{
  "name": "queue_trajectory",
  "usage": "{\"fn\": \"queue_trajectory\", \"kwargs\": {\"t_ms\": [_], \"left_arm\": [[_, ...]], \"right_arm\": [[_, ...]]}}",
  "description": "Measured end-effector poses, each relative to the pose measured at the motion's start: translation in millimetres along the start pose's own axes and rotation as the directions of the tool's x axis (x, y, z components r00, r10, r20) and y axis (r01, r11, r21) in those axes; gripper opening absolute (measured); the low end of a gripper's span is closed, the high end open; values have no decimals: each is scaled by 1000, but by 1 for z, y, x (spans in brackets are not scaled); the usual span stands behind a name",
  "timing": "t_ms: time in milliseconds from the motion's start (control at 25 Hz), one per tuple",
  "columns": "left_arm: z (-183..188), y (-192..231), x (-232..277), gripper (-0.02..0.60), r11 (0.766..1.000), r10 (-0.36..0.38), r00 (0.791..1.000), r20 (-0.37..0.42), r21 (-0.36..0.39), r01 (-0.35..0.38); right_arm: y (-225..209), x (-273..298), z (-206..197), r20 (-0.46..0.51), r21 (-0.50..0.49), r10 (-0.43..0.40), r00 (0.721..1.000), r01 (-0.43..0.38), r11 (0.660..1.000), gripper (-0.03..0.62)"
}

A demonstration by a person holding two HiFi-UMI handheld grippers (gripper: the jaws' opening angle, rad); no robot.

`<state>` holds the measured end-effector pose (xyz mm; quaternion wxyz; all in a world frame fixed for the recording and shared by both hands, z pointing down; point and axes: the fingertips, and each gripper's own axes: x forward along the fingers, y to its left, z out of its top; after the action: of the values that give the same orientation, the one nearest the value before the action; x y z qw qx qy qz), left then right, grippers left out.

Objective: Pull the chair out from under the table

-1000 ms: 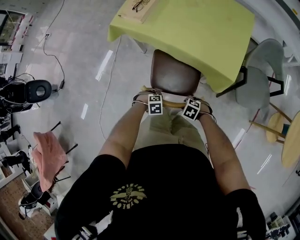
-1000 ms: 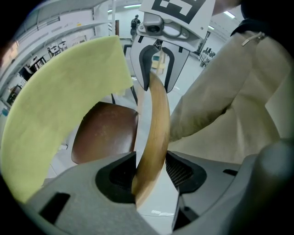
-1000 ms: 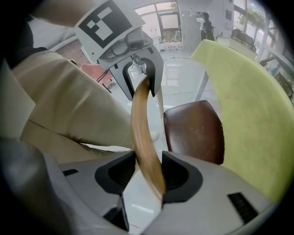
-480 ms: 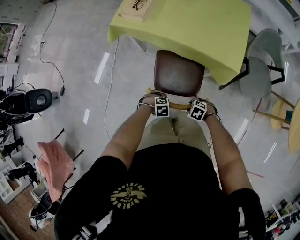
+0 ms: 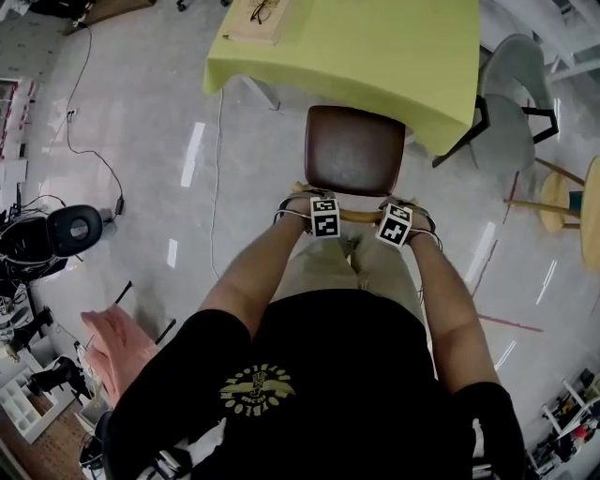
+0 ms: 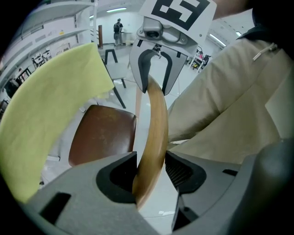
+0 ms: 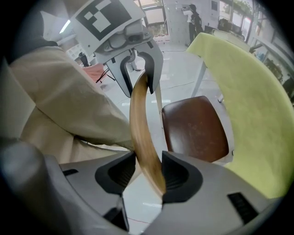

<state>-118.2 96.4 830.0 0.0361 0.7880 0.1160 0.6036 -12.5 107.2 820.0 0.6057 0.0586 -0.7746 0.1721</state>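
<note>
The chair has a brown seat and a curved wooden backrest rail. It stands at the near edge of the table with the yellow-green cloth, with almost the whole seat showing. My left gripper is shut on the left end of the rail, and my right gripper is shut on the right end. In the left gripper view the rail runs between my left gripper's pads up to the right gripper. The right gripper view mirrors this, with my right gripper low and the left gripper far.
A wooden tray with glasses lies on the table's far left corner. Grey chairs and a round wooden table stand at the right. A cable runs over the floor at the left, near a black round device and a pink cloth.
The chair has slid out from under the table toward the person, so more of the seat shows. Both grippers came back with the backrest, still closed on it.
</note>
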Motion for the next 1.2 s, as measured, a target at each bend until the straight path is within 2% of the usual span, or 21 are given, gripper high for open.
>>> {"fn": "queue_trajectory", "kwargs": {"t_ms": [440, 880, 1080, 1200], "left_arm": [[12, -41, 12, 187, 1000, -9, 1000, -9, -17, 9], [28, -78, 24, 186, 996, 23, 999, -32, -82, -25], [31, -79, 17, 187, 975, 24, 999, 27, -221, -18], [36, -76, 1, 187, 941, 60, 993, 102, -338, -22]], "right_arm": [[34, -1, -21, 11, -21, 23, 1000, -23, 1000, 176], [63, -2, -44, 24, -65, 66, 998, -64, 996, 172], [61, -10, -46, 97, 57, 85, 992, -91, 994, 183], [56, -19, -53, 150, 146, 80, 985, -102, 984, 189]]}}
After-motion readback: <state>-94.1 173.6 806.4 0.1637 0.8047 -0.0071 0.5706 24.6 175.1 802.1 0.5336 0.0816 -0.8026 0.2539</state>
